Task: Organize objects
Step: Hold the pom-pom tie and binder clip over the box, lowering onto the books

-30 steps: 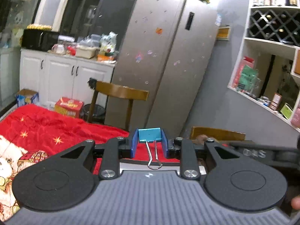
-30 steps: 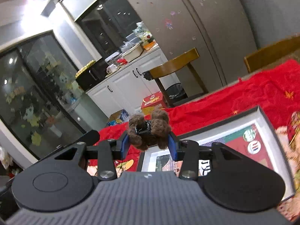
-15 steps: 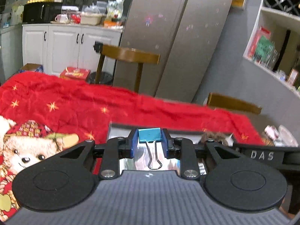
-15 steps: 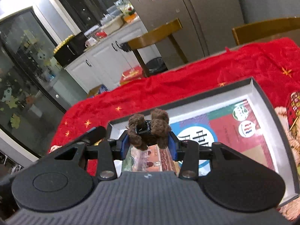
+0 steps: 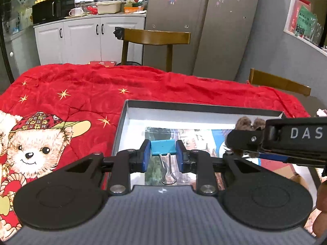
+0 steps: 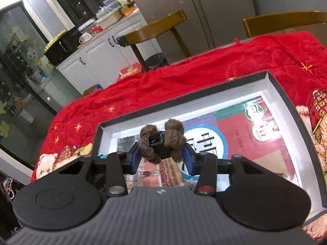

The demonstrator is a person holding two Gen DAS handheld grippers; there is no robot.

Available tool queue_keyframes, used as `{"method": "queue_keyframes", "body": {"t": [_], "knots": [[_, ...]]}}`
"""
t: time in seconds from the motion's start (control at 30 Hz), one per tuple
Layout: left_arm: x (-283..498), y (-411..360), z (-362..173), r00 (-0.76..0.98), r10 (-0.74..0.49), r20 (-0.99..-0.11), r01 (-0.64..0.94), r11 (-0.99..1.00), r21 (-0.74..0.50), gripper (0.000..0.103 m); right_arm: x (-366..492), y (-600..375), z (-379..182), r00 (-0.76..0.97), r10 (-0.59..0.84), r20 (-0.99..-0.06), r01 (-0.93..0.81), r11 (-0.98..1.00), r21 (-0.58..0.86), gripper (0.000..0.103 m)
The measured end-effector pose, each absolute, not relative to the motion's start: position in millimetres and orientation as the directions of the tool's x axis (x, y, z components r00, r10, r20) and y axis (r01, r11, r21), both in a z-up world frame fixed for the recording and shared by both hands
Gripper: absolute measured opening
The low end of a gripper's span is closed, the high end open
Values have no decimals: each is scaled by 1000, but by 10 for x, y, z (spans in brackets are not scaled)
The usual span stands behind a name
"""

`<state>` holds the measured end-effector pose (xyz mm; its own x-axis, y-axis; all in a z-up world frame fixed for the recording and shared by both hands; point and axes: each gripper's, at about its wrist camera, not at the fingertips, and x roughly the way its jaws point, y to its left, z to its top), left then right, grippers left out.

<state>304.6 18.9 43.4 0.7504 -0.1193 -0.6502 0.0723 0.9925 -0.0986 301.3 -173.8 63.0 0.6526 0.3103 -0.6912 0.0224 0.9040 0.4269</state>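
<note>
Over the shallow grey cardboard box (image 5: 130, 110), left gripper (image 5: 163, 153) clamps a blue binder clip (image 5: 162, 147), right gripper (image 6: 161, 154) a fuzzy brown hair clip (image 6: 161, 143); lower each inside before parting fingers.

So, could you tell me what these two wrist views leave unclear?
- Left wrist: tray floor partly hidden by left gripper holding the binder clip.
- Right wrist: brown fuzzy clip in right gripper; its jaws are hidden by fuzz.
- Tray's near edge: cut off.

Both claws tipped down, lowered over open box (image 5: 120, 120); box now fills both views.
</note>
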Motion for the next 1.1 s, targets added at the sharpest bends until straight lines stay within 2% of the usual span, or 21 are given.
{"method": "queue_keyframes", "body": {"t": [1.1], "knots": [[3145,228,318,656,-149,-740,69,988,-138,31,3134,-1730,403,571,327,-753,29,909,416,49]]}}
